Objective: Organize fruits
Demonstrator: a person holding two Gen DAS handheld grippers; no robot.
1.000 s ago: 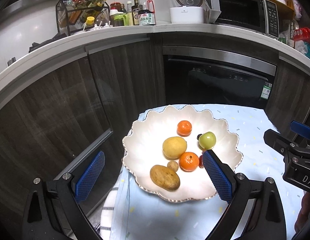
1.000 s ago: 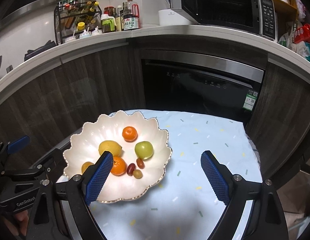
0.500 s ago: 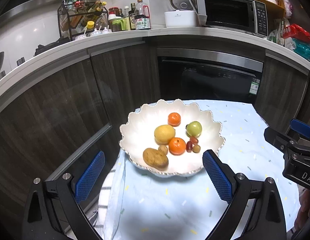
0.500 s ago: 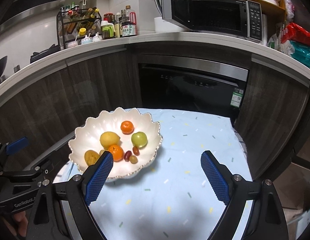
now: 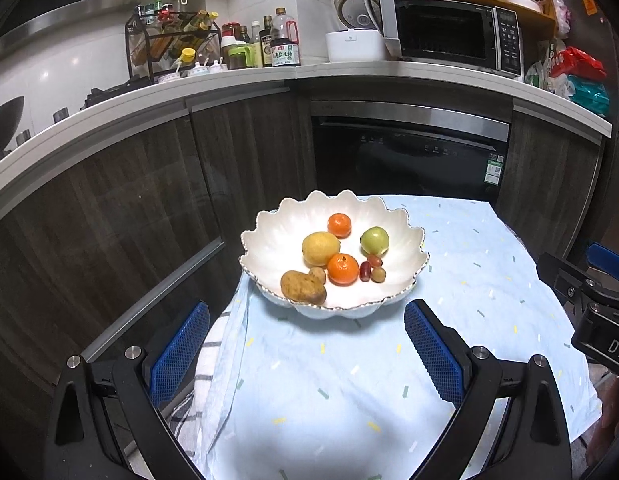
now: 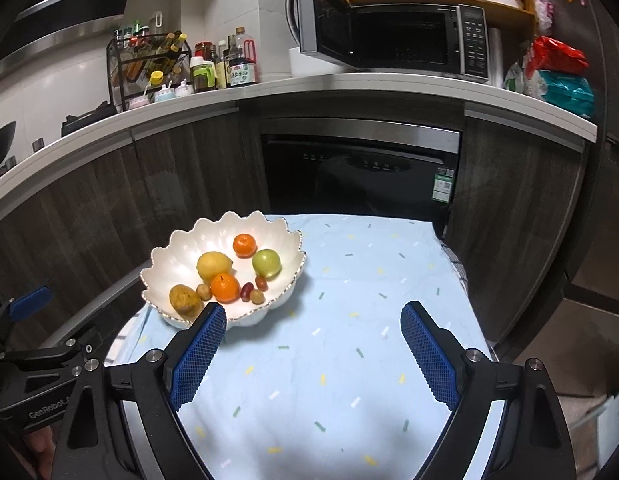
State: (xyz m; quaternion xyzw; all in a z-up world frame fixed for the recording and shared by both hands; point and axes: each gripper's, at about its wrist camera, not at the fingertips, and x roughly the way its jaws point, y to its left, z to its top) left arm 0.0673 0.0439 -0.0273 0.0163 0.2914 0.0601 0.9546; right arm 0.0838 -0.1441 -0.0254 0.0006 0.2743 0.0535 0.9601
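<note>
Kitchen, dim light. Dark wood-grain cabinets (image 6: pixel 181 184) under a pale countertop (image 6: pixel 349 82); black built-in dishwasher (image 6: pixel 357 172) at centre, white tiled wall (image 5: pixel 69 68) behind. On the counter: microwave (image 6: pixel 401 40) with door open, wire rack of bottles (image 6: pixel 147 66), white rice cooker (image 5: pixel 353 28).

Both cameras now sit farther back from the scalloped white bowl (image 5: pixel 411 240) than a second ago. In the left wrist view the bowl lies far beyond the left gripper (image 5: pixel 307 338), no longer between its pads. In the right wrist view it lies beyond the right gripper (image 6: pixel 313 342), and more blue tablecloth (image 6: pixel 349 360) shows near the fingers. The microwave (image 6: pixel 397 36) on the far counter shows more fully.
</note>
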